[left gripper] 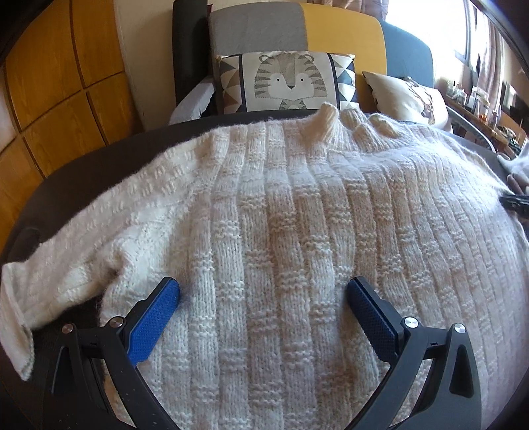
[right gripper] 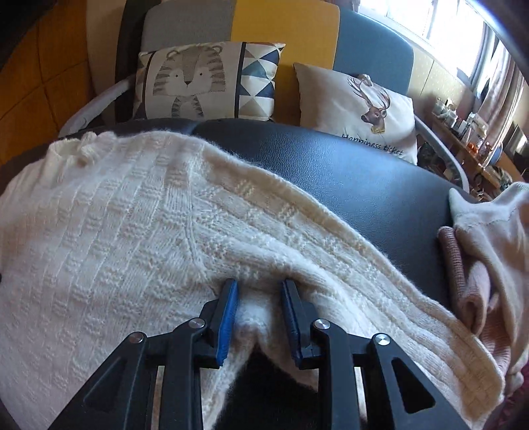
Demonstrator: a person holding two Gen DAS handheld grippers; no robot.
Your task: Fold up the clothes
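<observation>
Cream wool, chunky and basket-ribbed: the knit sweater (left gripper: 297, 231) lies spread flat over a dark leather-look surface (right gripper: 363, 172), its collar (left gripper: 325, 124) at the far edge toward the sofa and one sleeve (left gripper: 66, 258) trailing off to the left.

The left gripper (left gripper: 263, 291) hovers low over the sweater's body, pointing toward the collar, its blue-padded fingers (left gripper: 155, 317) spread wide with nothing between them. Whether the tips touch the knit cannot be told.

The right gripper (right gripper: 259, 291) sits at the sweater's right side, where the other sleeve (right gripper: 380, 271) joins the body. Its jaws are drawn partway in and pinch a raised fold of the cream knit between the blue pads (right gripper: 228, 317), the fabric bunching up in the gap.

Just right of that sleeve lies a heap of pale pink garments (right gripper: 489, 251), touching the surface's edge. Behind the surface, a tiger-print cushion (right gripper: 198, 81) and a deer-print cushion (right gripper: 367, 109) lean against a sofa back in grey, yellow and blue panels (right gripper: 284, 29).
</observation>
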